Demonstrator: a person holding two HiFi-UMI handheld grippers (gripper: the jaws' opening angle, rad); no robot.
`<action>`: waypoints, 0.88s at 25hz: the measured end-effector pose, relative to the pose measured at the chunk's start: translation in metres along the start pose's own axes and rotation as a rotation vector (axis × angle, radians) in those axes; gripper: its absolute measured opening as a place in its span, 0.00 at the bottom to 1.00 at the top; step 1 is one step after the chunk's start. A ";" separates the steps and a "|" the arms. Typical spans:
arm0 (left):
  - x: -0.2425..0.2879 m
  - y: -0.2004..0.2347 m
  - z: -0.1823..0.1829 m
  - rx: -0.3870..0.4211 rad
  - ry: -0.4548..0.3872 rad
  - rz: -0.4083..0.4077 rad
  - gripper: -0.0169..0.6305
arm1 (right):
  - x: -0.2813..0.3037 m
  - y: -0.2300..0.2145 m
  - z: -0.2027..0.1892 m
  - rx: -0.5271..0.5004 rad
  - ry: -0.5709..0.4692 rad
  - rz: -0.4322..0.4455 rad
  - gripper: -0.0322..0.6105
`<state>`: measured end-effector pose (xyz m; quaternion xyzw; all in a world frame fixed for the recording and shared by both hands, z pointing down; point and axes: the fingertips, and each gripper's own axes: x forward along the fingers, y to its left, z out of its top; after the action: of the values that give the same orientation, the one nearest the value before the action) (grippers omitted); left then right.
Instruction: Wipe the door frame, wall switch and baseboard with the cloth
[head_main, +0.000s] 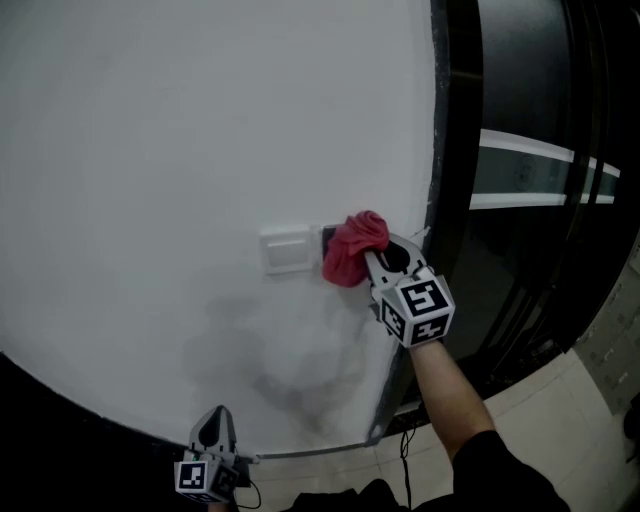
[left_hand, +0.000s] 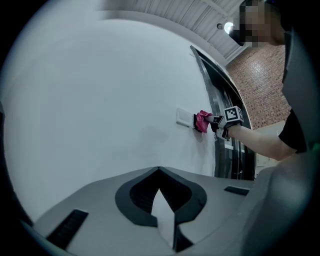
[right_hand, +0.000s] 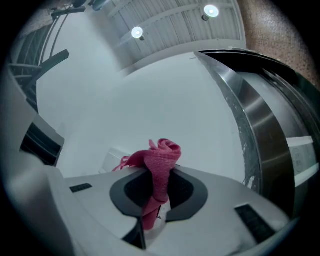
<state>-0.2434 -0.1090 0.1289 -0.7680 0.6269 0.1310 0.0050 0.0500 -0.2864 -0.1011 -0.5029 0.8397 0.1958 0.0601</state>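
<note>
A pink-red cloth (head_main: 354, 248) is bunched against the white wall, over a dark plate just right of the white wall switch (head_main: 287, 250). My right gripper (head_main: 378, 258) is shut on the cloth (right_hand: 161, 160), whose folds stick out past the jaws. The dark door frame (head_main: 452, 150) runs up the wall just right of the cloth. My left gripper (head_main: 214, 420) hangs low near the wall's foot, shut and holding nothing. In the left gripper view that gripper (left_hand: 159, 171) points at bare wall, with the cloth (left_hand: 202, 121) and the switch (left_hand: 184, 117) far off to the right.
Glass door panels (head_main: 540, 170) with a pale band fill the right side. A thin metal strip (head_main: 310, 452) runs along the wall's foot, with a dark band (head_main: 40, 400) at the lower left. Light floor tiles (head_main: 545, 400) lie at the lower right. A cable (head_main: 405, 450) hangs near the frame's base.
</note>
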 end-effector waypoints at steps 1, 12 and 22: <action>0.000 0.001 -0.001 -0.002 0.004 0.003 0.02 | 0.000 0.000 -0.002 0.002 -0.001 -0.002 0.13; 0.009 0.001 -0.005 0.006 0.041 -0.008 0.02 | -0.007 0.006 -0.027 0.038 0.027 -0.005 0.13; 0.012 -0.005 -0.005 0.002 0.046 -0.033 0.02 | -0.012 0.011 -0.049 0.049 0.067 -0.006 0.13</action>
<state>-0.2358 -0.1207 0.1300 -0.7810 0.6142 0.1126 -0.0062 0.0508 -0.2907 -0.0491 -0.5100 0.8443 0.1581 0.0448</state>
